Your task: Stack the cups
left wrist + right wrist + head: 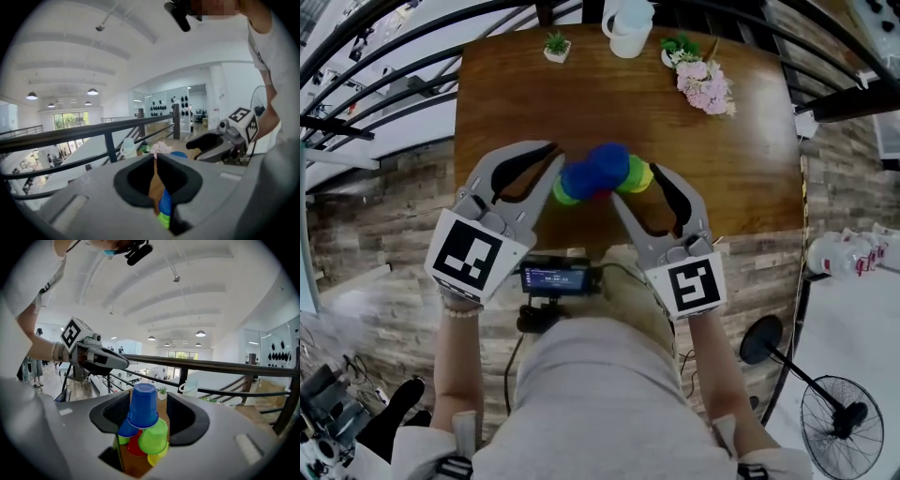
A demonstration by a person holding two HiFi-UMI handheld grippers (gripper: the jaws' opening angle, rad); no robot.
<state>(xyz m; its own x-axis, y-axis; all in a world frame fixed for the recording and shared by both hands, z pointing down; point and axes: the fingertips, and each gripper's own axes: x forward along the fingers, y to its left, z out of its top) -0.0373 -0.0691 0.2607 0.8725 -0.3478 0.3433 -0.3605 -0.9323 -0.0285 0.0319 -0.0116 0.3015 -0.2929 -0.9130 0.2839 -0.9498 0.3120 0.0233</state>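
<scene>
Several plastic cups stand as a small pyramid on the brown table (731, 178). A blue cup (609, 161) tops it, a second blue cup (578, 179) and a green cup (630, 174) sit below, and red, yellow and light-green cups form the base. In the right gripper view the top blue cup (143, 404) shows between the jaws, with the green cup (153, 437) under it. My right gripper (636, 185) (149, 393) is open at the pyramid's right end, nothing pressed. My left gripper (558, 157) (155, 159) is shut and empty at the left end; slivers of cup show through its slit.
A white jug (628, 28), a small potted plant (556, 45) and pink flowers (705, 84) line the table's far edge. A phone on a mount (555, 277) sits at the near edge. Black railings run behind and left. A floor fan (842, 412) stands at the right.
</scene>
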